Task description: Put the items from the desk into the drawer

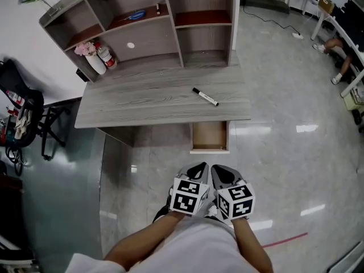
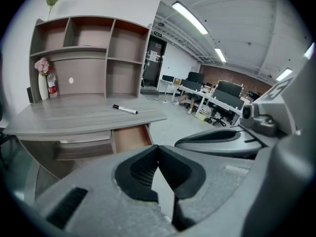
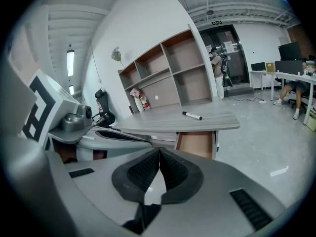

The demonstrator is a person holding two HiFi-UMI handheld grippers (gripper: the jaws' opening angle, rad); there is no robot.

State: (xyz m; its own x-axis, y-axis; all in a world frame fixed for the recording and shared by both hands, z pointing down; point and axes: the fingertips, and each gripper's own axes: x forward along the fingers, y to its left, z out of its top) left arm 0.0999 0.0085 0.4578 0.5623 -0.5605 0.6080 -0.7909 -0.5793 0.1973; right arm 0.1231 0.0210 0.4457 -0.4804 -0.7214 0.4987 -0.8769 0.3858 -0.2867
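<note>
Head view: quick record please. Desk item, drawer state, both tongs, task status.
item: marker, lying flat on the desk, towards its front right
drawer: drawer pulled open under the desk front, just below the marker; nothing visible inside
left: left tongs shut, holding nothing, well short of the desk
right: right tongs shut, holding nothing, side by side with the left
status: marker untouched, not yet in the drawer
</note>
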